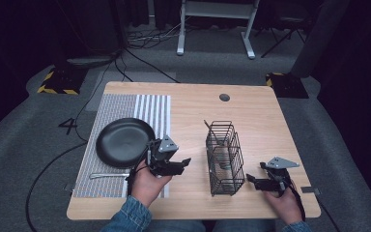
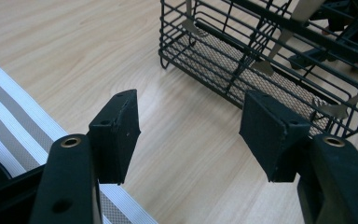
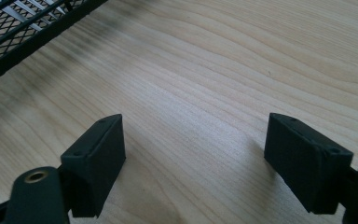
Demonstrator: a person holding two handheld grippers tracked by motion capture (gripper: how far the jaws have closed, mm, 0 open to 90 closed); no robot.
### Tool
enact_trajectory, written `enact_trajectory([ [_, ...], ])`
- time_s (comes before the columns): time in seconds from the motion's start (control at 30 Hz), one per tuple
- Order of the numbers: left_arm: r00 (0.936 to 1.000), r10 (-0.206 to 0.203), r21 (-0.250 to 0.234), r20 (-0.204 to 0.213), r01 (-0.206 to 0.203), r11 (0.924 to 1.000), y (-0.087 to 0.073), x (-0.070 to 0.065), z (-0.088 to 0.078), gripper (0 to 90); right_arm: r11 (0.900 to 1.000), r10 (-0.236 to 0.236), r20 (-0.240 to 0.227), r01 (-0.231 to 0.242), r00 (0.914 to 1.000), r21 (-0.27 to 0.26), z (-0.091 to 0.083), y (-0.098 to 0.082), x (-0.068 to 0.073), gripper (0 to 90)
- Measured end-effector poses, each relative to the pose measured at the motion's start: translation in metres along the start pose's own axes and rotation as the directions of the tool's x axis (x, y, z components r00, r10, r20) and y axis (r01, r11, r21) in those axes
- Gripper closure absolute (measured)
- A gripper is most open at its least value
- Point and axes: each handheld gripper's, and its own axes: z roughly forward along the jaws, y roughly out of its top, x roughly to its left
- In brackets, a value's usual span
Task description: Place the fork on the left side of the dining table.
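A black wire basket stands mid-table with several metal cutlery pieces inside. Left of it, a black plate rests on a striped placemat, and one metal utensil lies on the mat in front of the plate. My left gripper hovers between mat and basket, open, with bare wood between its fingers. My right gripper sits just right of the basket's near end, open over bare wood. The basket's corner lies at the upper left in the right gripper view.
The wooden table has a round cable hole near its far edge. The mat's edge lies close to the left gripper. Beyond the table are grey carpet, cables and a white desk frame.
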Motion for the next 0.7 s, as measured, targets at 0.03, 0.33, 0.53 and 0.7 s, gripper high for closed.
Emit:
enact_trajectory([
  [0.03,1.0,0.0,0.0,0.0,0.0,1.0,0.0,0.0,0.0,38.8,1.0,0.0,0.0,0.0,1.0,0.0,0.0,0.0,0.0,20.3],
  [0.33,0.9998,0.016,-0.04,-0.011,-0.016,0.9991,0.031,0.004,-0.002,41.9,1.0,0.0,0.0,0.0,1.0,0.0,0.0,0.0,0.0,20.3],
  [0.53,0.9997,0.007,-0.046,-0.025,-0.008,0.9989,0.041,0.008,0.0,41.9,1.0,0.0,0.0,0.0,1.0,0.0,0.0,0.0,0.0,20.3],
  [0.7,0.9997,0.01,-0.05,-0.022,-0.011,0.9987,0.05,0.009,0.001,42.0,1.0,0.001,0.0,-0.001,1.0,0.0,0.0,0.0,0.0,20.3],
])
